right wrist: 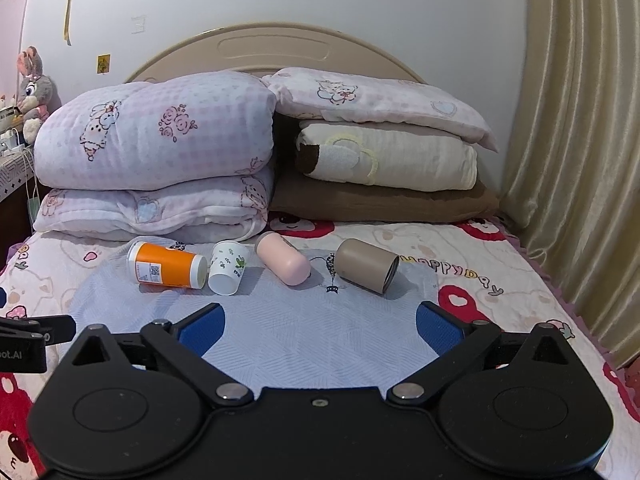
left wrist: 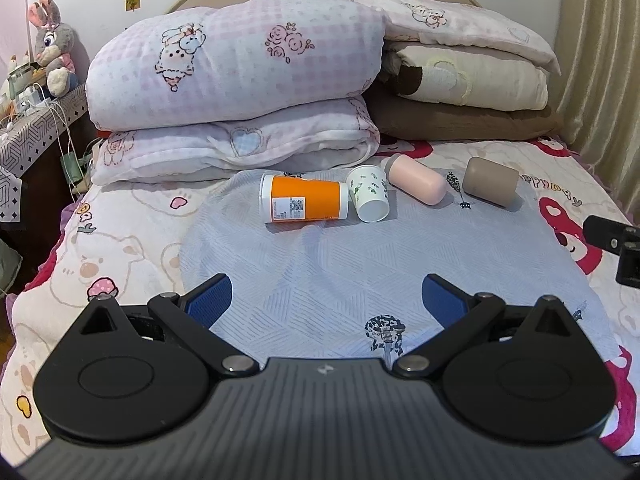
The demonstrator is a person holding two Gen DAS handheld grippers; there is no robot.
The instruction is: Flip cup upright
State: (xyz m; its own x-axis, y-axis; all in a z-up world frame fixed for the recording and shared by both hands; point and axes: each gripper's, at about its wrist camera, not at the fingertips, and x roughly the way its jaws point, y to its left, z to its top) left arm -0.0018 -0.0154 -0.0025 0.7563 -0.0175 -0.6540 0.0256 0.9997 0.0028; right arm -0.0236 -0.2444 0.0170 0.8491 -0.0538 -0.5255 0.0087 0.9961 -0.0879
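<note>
Several cups lie on their sides in a row on a pale blue cloth on the bed. From the left: an orange cup, a white paper cup with green leaves, a pink cup, and a taupe cup. My left gripper is open and empty, well short of the cups. My right gripper is open and empty, also short of them.
Folded quilts and pillows are stacked just behind the cups. A headboard and a curtain lie beyond. A bedside stand with a plush rabbit is at the left. The right gripper's body shows at the right edge.
</note>
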